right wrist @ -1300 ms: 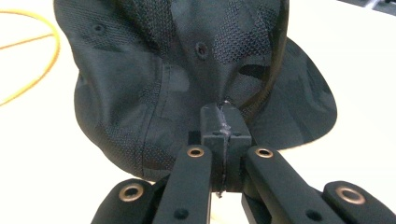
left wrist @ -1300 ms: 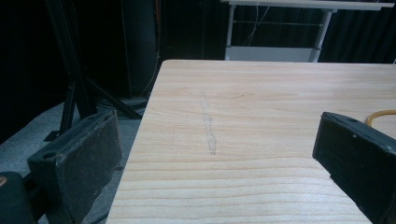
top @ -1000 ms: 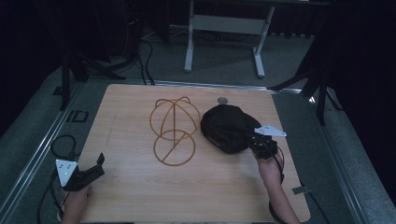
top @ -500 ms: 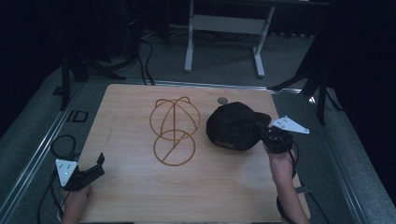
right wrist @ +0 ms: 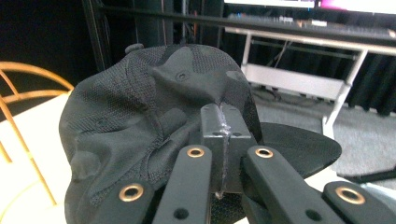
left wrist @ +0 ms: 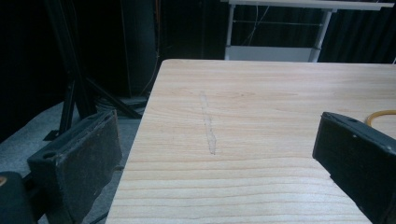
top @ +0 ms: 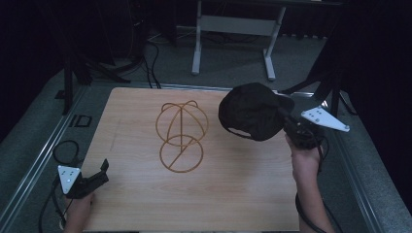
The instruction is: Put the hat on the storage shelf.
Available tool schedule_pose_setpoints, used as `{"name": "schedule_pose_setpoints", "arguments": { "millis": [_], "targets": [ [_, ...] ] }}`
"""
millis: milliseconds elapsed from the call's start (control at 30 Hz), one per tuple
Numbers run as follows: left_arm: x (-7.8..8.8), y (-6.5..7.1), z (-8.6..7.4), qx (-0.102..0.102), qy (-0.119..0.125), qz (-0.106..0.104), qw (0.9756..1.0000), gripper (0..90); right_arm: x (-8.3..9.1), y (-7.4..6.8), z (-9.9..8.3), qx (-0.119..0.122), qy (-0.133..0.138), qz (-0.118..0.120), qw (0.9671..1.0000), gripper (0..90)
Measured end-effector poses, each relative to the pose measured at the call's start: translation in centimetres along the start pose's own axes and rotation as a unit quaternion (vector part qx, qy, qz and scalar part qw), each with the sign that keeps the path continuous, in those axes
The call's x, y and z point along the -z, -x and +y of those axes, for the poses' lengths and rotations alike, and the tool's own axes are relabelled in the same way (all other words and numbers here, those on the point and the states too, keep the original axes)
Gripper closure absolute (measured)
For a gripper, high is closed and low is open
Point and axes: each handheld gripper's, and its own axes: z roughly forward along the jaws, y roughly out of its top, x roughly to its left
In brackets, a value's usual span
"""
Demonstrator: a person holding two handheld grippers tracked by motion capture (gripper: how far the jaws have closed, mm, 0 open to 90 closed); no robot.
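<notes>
A black mesh cap (top: 252,112) hangs in the air over the table's right side, and my right gripper (top: 287,118) is shut on its fabric. In the right gripper view the cap (right wrist: 154,116) bulges over the closed jaws (right wrist: 223,123), its brim sticking out to the right. A gold wire cap stand (top: 181,133) sits at the middle of the wooden table (top: 145,204), left of the cap. My left gripper (top: 100,174) rests open at the table's near left corner, nothing between its jaws (left wrist: 210,154).
The table's left edge (left wrist: 140,135) runs just past my left gripper, with dark floor and stand legs beyond. A white desk frame (top: 233,29) stands behind the table. Cables trail on the floor at the left.
My right gripper has lifted the cap off the table and carried it up and to the right. The left gripper has stayed put.
</notes>
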Motion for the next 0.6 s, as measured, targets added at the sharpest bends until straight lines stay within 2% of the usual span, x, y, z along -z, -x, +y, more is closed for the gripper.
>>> {"name": "schedule_pose_setpoints", "arguments": {
  "millis": [233, 333, 400, 433, 600],
  "targets": [
    [0.0, 0.0, 0.0, 0.0, 0.0, -0.001, 1.0, 1.7, 0.4, -0.6, 3.6, 0.008, 0.036, 0.002, 0.9993, 90.0],
    [0.0, 0.0, 0.0, 0.0, -0.001, -0.001, 1.0, 1.7, 0.4, -1.0, 4.4, 0.009, 0.045, 0.008, 0.9989, 90.0],
    [0.0, 0.0, 0.0, 0.0, -0.001, -0.001, 1.0, 1.7, 0.2, -1.7, 5.6, 0.008, 0.059, 0.015, 0.9981, 90.0],
    [0.0, 0.0, 0.0, 0.0, -0.001, -0.001, 1.0, 1.7, 0.2, -1.7, 5.6, 0.008, 0.059, 0.015, 0.9981, 90.0],
    [0.0, 0.0, 0.0, 0.0, 0.0, -0.001, 1.0, 1.7, -0.4, -3.5, 7.0, 0.009, 0.077, 0.035, 0.9964, 90.0]
  ]
}}
